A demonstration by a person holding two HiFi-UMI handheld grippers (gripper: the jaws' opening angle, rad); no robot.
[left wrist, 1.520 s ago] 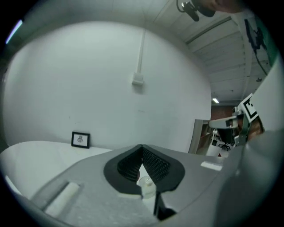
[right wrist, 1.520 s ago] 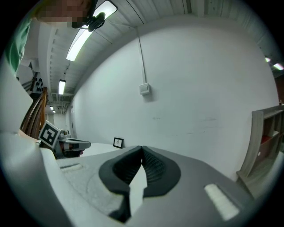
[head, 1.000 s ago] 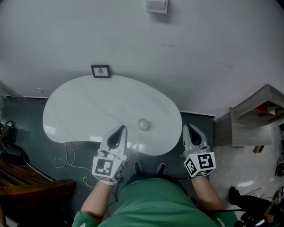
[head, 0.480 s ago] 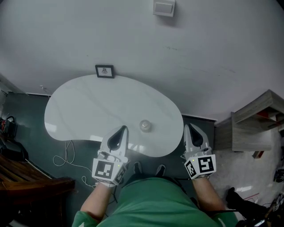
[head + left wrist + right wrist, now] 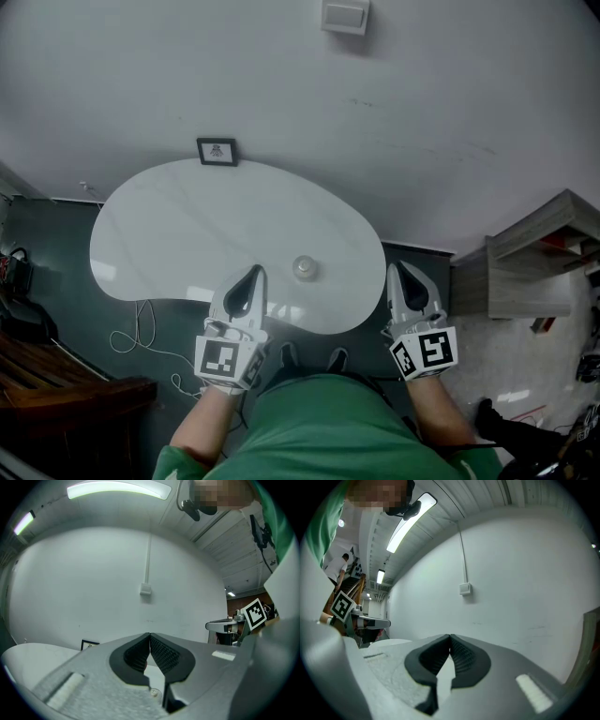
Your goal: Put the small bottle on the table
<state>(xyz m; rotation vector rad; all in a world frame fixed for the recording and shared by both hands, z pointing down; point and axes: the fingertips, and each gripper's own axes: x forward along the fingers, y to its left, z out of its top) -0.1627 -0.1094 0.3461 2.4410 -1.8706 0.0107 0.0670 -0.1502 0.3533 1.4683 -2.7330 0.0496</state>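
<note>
A small clear bottle (image 5: 302, 267) stands upright on the white kidney-shaped table (image 5: 187, 234), near its front edge. My left gripper (image 5: 252, 274) is shut and empty, its tip just left of the bottle and apart from it. Through the gap under its closed jaws, the left gripper view shows the bottle's top (image 5: 152, 693); the left gripper (image 5: 149, 635) itself meets at the tips. My right gripper (image 5: 403, 270) hovers past the table's right end, shut with nothing in it. In its own view the right gripper (image 5: 450, 636) points at the bare wall.
A small framed picture (image 5: 217, 151) leans on the wall at the table's far edge. A wall box (image 5: 346, 16) sits high up. A wooden shelf unit (image 5: 539, 253) stands at the right, a cable (image 5: 141, 328) and dark wooden furniture (image 5: 66, 384) at the left.
The head view has shifted very slightly. Both grippers and the bottle keep their places.
</note>
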